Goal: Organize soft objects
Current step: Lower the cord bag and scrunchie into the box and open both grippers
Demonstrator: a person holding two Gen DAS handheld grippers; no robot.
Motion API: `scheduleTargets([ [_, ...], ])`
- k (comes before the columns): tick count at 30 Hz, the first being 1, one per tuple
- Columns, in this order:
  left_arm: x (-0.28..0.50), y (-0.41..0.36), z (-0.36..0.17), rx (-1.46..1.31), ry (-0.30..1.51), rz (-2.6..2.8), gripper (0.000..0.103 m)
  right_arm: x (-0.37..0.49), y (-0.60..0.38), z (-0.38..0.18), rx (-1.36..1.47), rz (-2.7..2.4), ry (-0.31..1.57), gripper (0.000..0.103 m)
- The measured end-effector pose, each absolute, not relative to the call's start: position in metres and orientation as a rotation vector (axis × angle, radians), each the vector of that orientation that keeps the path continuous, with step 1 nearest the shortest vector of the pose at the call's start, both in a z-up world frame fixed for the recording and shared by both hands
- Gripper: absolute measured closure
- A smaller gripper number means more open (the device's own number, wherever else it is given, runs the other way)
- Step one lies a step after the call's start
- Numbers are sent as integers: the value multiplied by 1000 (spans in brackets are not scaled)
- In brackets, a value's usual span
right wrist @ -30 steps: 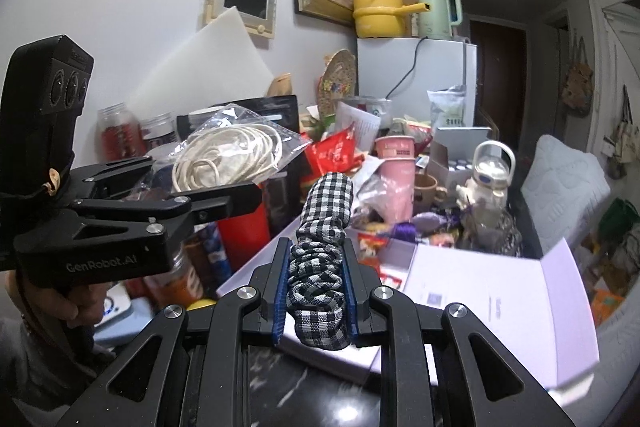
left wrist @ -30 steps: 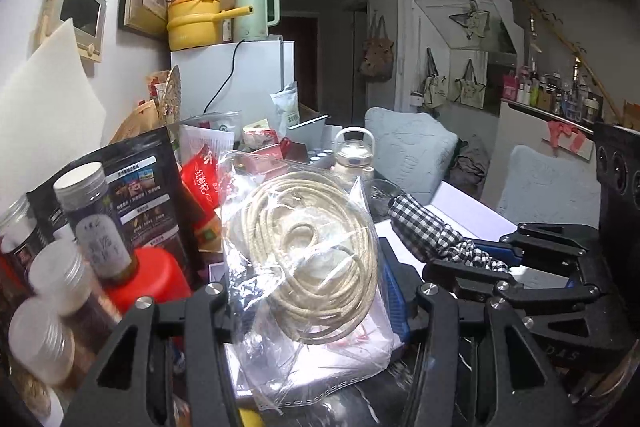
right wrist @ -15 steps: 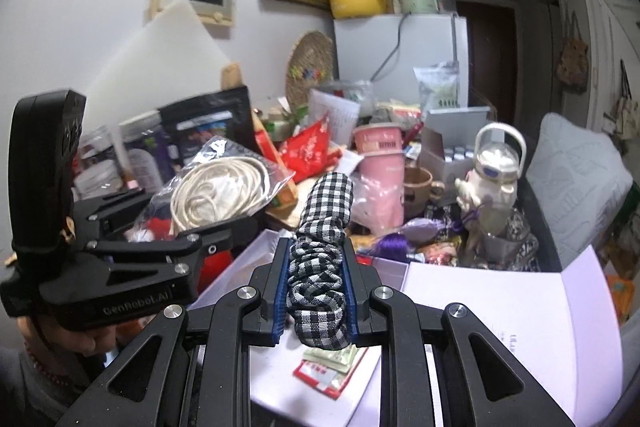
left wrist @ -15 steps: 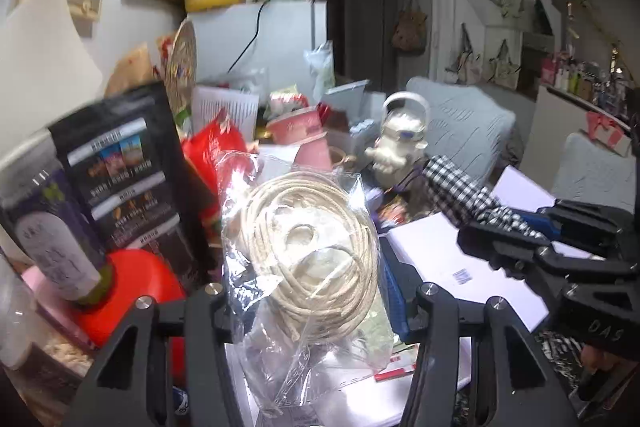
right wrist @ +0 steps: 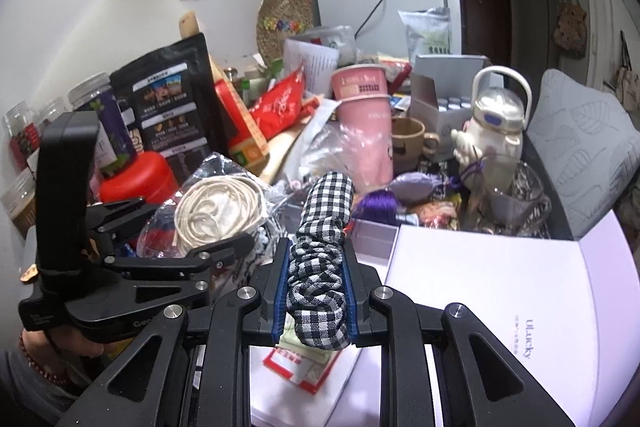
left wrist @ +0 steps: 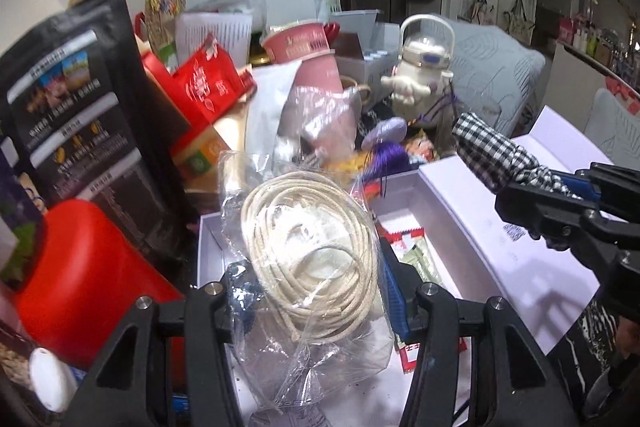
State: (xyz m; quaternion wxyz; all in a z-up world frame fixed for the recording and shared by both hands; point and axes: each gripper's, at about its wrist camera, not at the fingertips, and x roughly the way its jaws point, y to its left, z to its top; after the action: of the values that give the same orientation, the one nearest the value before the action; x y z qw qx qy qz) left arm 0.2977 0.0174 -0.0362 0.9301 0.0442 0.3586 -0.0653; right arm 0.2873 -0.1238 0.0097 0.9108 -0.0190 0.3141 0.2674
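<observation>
The left gripper (left wrist: 312, 291) is clamped on a clear bag of coiled cream cord (left wrist: 312, 251), held over the near left corner of an open white box (left wrist: 452, 199). The right gripper (right wrist: 314, 291) pinches a bunched black-and-white checked cloth (right wrist: 324, 239) above the same box, whose lid (right wrist: 500, 291) lies open toward the right. Red-and-green sachets (left wrist: 408, 247) lie inside. Beyond the box's far edge stand a pink cup (right wrist: 366, 123) and a white kettle-shaped bottle (right wrist: 496, 123) among clutter.
</observation>
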Motion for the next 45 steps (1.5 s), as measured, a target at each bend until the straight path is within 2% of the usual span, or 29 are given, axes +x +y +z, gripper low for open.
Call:
scheduleTargets([
  [14,313,23,-65,89,848,-99,52,303,-112,-20,-28,573,745,81],
  [28,315,21,-65,107,883,-68,49,314,-99,-51,-39,578,824,81],
  [31,316,24,-63,87,895,-63,41,315,-96,-57,-44,582,846,80],
  [33,314,25,-60,97,890,-42,28,317,-96,-60,-44,575,863,80],
  [35,310,24,-56,111,873,-22,24,319,-96,-63,-43,571,876,79],
  [40,304,21,-48,136,866,-6,23,321,-98,-63,-45,563,886,78],
  [42,302,18,-47,165,868,11,22,323,-97,-65,-58,555,904,66],
  [45,300,17,-45,183,855,24,20,325,-97,-66,-71,525,901,61],
])
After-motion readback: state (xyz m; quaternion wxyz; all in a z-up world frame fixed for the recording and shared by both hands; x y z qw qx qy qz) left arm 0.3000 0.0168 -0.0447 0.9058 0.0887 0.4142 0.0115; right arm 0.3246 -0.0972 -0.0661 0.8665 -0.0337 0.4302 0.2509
